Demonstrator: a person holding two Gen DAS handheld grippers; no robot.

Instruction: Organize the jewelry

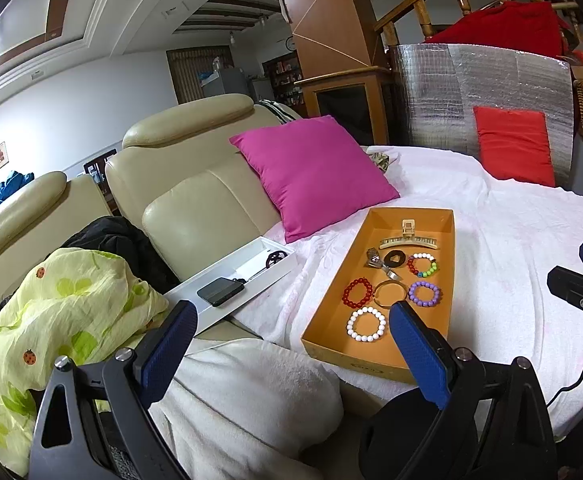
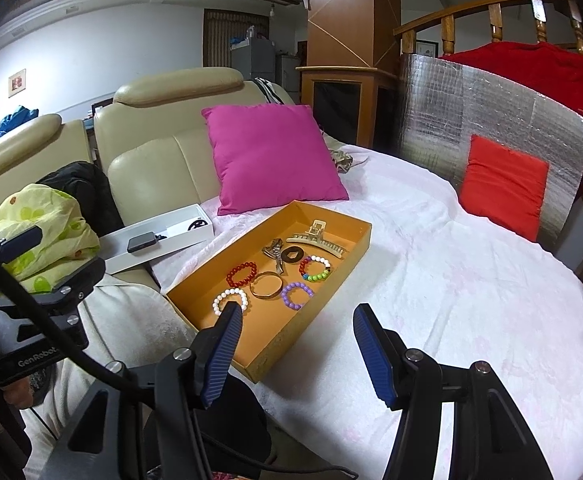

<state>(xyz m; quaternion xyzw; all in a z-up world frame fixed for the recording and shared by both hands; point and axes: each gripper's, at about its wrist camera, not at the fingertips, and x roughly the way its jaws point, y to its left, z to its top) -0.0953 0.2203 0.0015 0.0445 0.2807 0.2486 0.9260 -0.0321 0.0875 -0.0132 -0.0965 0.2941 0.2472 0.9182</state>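
Blue-padded fingers of my left gripper (image 1: 291, 344) fill the bottom of its own view, jaws spread wide with nothing between them, hanging over the near edge of the bed. My right gripper (image 2: 295, 344) is likewise parted and empty, poised just short of the orange tray (image 2: 355, 236).

That tray sits on the white blanket (image 2: 451, 280), and all the jewelry lies inside it. At the near end I see a white bead bracelet (image 1: 366, 323); behind it come a red bead bracelet (image 1: 357, 292), a plain gold bangle (image 1: 390, 294) and a purple bead bracelet (image 1: 424, 294), side by side. Farther back lie a multicoloured bead bracelet (image 1: 422, 264), a black ring-shaped piece (image 1: 394, 257) and a metal item (image 1: 376, 261) I cannot identify. A beige claw hair clip (image 1: 407, 238) rests across the far end.

Left of the tray, a white box (image 1: 231, 284) holding a dark phone-like slab (image 1: 220, 291) perches on the cream sofa (image 1: 187, 184). A magenta cushion (image 1: 311, 172) leans behind the tray, and a red cushion (image 1: 513, 146) stands against silver foil sheeting (image 1: 471, 84).
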